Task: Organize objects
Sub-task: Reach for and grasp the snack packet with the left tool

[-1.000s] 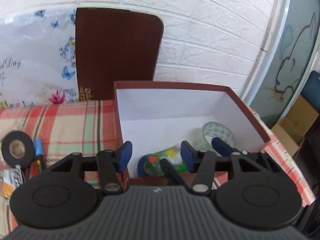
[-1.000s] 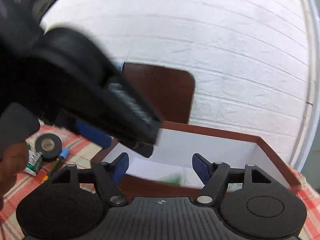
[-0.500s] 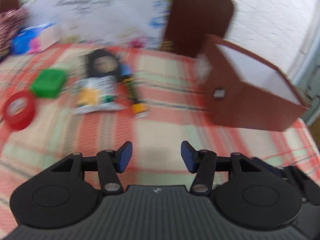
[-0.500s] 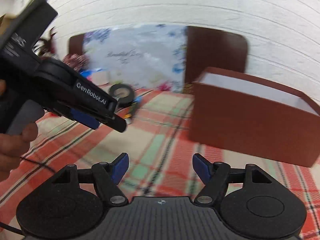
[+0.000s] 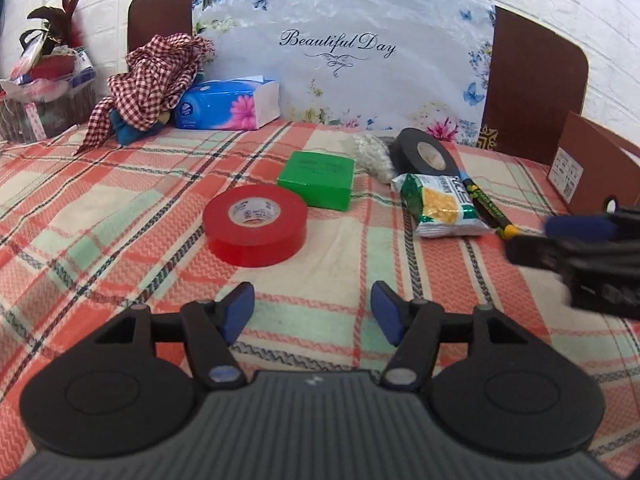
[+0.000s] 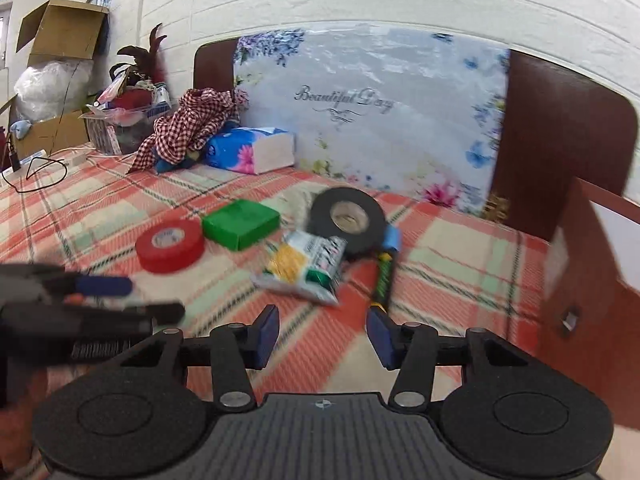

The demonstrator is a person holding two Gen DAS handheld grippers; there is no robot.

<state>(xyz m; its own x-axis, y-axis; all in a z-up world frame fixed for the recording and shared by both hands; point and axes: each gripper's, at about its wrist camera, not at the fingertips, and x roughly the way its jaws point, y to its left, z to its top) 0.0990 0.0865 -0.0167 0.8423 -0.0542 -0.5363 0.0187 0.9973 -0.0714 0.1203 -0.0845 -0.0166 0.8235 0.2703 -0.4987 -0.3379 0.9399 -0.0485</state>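
My left gripper (image 5: 312, 314) is open and empty, a short way in front of a red tape roll (image 5: 255, 229) on the checked cloth. Behind it lie a green box (image 5: 318, 179), a black tape roll (image 5: 423, 155), a green snack packet (image 5: 440, 205) and a marker (image 5: 489, 210). My right gripper (image 6: 322, 340) is open and empty, just short of the snack packet (image 6: 304, 266) and the marker (image 6: 383, 276). The black tape roll (image 6: 347, 218), green box (image 6: 240, 226) and red tape roll (image 6: 170, 245) lie beyond. The brown box (image 6: 592, 280) stands at the right.
A tissue box (image 5: 230, 104), a checked cloth heap (image 5: 154, 80) and a basket of items (image 5: 42, 92) stand at the back left. A floral board (image 5: 340, 52) leans on the headboard. The brown box's corner (image 5: 588, 164) is at the right. Cardboard boxes (image 6: 60, 32) stand far left.
Both grippers have swung left away from the brown box and now face the loose objects on the cloth. Both stay open and empty.
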